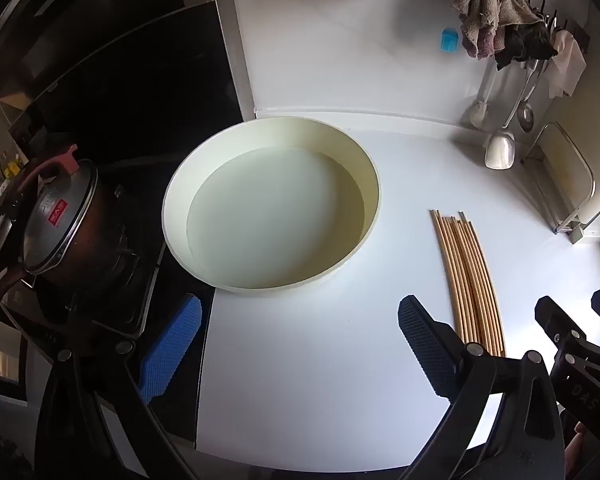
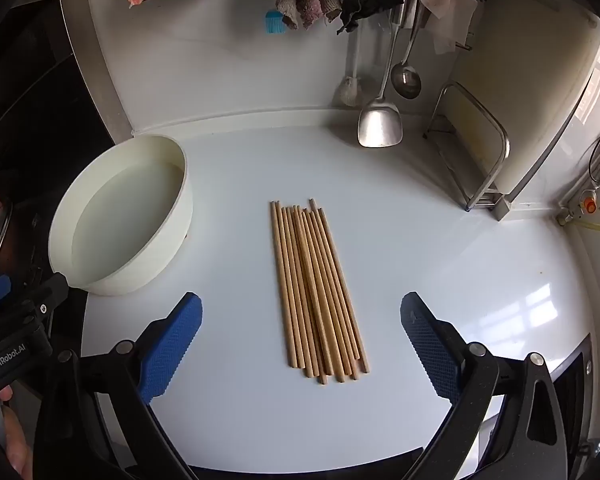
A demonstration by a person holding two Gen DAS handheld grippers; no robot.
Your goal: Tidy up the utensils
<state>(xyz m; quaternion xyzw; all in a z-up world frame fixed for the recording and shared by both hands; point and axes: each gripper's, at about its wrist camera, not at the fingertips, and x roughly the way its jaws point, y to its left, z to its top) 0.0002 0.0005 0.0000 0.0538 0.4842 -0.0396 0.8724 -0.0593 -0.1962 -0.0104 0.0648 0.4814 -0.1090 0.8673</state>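
Both grippers are spread wide with nothing in them: the right gripper (image 2: 300, 344) hangs over the near ends of the wooden chopsticks (image 2: 318, 292), bundled flat on the white counter (image 2: 460, 280). The left gripper (image 1: 300, 344) faces the empty cream round basin (image 1: 370, 184), chopsticks (image 1: 470, 280) at its 3 o'clock, while a steel spatula (image 2: 380, 120) hangs at 1 o'clock from the bundle.

White glossy countertop (image 2: 440, 240), white backsplash wall (image 2: 220, 72), dark stove (image 1: 120, 92) at left, window reflection, prob. daylight from right
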